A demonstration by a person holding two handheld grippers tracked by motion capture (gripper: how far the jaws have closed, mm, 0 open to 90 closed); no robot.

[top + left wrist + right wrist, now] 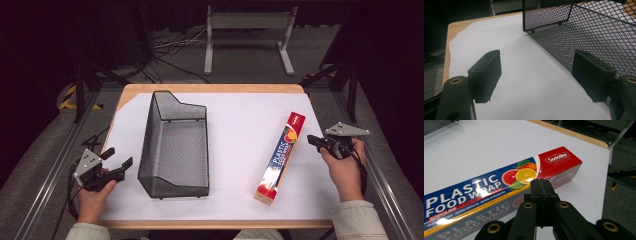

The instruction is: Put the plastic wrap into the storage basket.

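High view: a long red-and-blue cardboard box of plastic food wrap lies flat on the white paper sheet that covers the wooden table. It sits on the right half, slanted, its red end pointing away from the person. A black wire-mesh basket stands well apart to its left, open side up, which makes it the likely place for the box to go.

The right gripper sits just beside the box's far end, aimed at its long side. In the right gripper view its jaws are pressed flat together with nothing between them, the tips close to the box's side face near the fruit print. Closed like that, the gripper cannot take the box; it is placed, I judge, either to nudge the box or to open before a grasp across the narrow width.

The left gripper rests by the basket's near left corner, jaws spread wide and empty. In the left gripper view the mesh wall stands just beside one jaw, so it seems posed to steady the basket.
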